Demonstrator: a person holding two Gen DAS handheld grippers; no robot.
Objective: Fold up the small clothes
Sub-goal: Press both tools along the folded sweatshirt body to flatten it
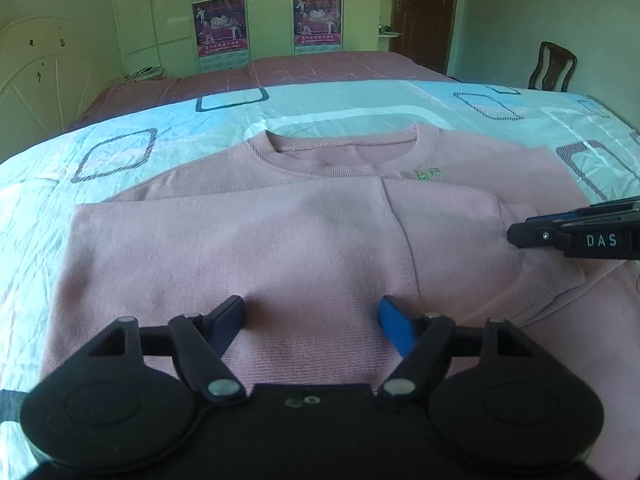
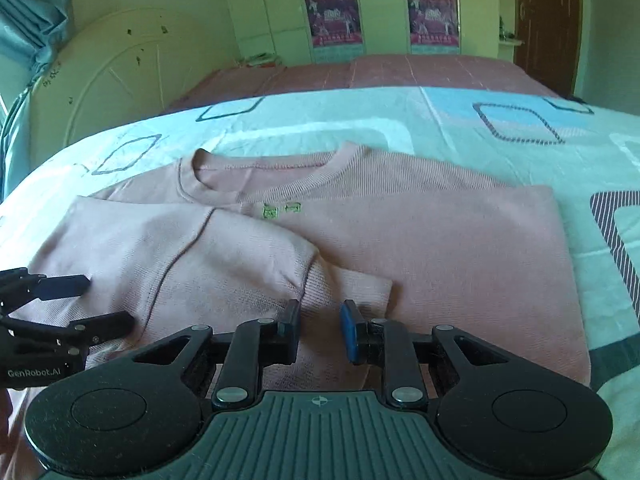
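A small pink sweatshirt [image 1: 280, 240] lies flat on the bed, collar at the far side, with a small green logo [image 2: 280, 211] below the collar. Its left side and sleeve are folded over the body; the sleeve cuff [image 2: 352, 292] lies near the middle. My left gripper [image 1: 312, 316] is open, fingers resting on the folded left part, nothing between them. My right gripper [image 2: 320, 324] is open just over the cuff, gripping nothing. The right gripper also shows at the right edge of the left wrist view [image 1: 520, 234]; the left gripper shows at the left edge of the right wrist view [image 2: 104, 304].
The shirt lies on a light blue sheet [image 1: 320, 108] with square patterns. Beyond it is a pink blanket [image 1: 320, 68], a white headboard [image 2: 112, 80] at the left, wardrobes with posters [image 1: 264, 12], a brown door [image 1: 424, 12] and a wooden chair [image 1: 554, 66].
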